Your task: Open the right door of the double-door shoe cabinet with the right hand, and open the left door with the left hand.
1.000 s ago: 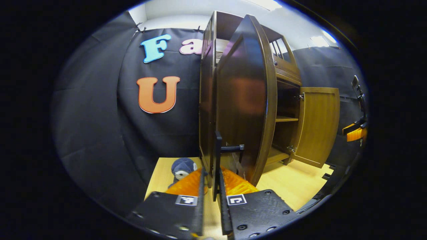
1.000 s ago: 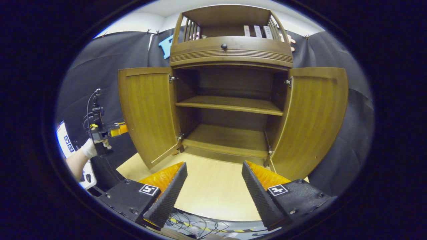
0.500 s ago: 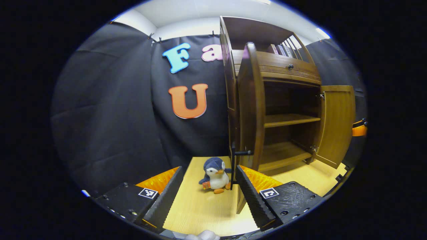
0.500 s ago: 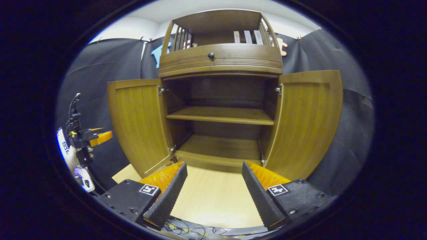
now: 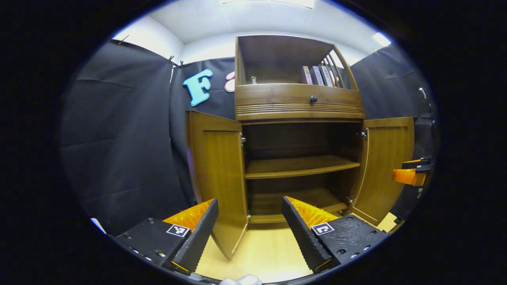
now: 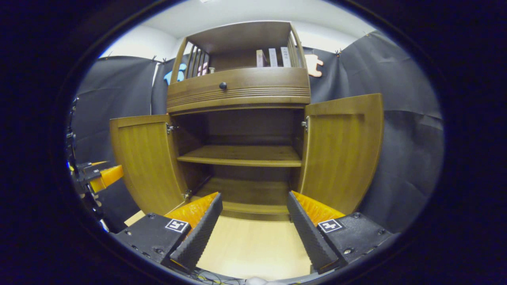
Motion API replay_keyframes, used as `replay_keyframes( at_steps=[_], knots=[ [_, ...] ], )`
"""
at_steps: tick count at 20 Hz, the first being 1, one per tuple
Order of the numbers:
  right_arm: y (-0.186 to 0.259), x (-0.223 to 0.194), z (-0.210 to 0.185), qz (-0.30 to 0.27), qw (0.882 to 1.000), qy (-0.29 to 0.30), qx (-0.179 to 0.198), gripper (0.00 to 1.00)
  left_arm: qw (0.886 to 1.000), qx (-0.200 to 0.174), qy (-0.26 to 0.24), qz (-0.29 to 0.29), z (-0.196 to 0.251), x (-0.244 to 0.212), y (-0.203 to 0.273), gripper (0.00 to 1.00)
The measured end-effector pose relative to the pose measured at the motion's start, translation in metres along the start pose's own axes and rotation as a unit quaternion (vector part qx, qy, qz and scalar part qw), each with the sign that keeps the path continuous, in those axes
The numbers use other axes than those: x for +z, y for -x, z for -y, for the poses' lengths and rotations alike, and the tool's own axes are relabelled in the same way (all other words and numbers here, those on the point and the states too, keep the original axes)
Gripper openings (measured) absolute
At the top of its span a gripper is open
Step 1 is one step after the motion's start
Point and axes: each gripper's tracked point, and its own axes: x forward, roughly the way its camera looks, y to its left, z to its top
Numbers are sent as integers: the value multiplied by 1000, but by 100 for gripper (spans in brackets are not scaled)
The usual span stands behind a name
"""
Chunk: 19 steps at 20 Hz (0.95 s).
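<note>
I have let go of the left door (image 5: 216, 178) at nine o'clock; my left gripper (image 5: 249, 233) and right gripper (image 6: 253, 229) gape empty, both doors wide, job apparently done.

shoe cabinet (image 6: 241, 154) of glossy brown wood, wall (image 6: 400, 130) matt cloth

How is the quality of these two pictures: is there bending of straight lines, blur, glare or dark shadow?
Left gripper view: sharp, but the fisheye bows the left door and right door; a ceiling light glares mildly. Right gripper view: also sharp, the cabinet curves outward, and the inside above the shelf lies in shadow. No motion blur in either.
</note>
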Motion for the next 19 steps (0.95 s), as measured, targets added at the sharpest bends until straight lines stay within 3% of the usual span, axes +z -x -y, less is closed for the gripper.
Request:
replay_keyframes(
  at_steps=[8,19],
  knots=[
    [9,-3,31,4,999,-13,-33,100,1000,-18,4,-20,47,-9,-13,96],
    [23,0,18,12,999,-11,-42,100,999,-39,12,-8,43,4,-11,96]
  ],
)
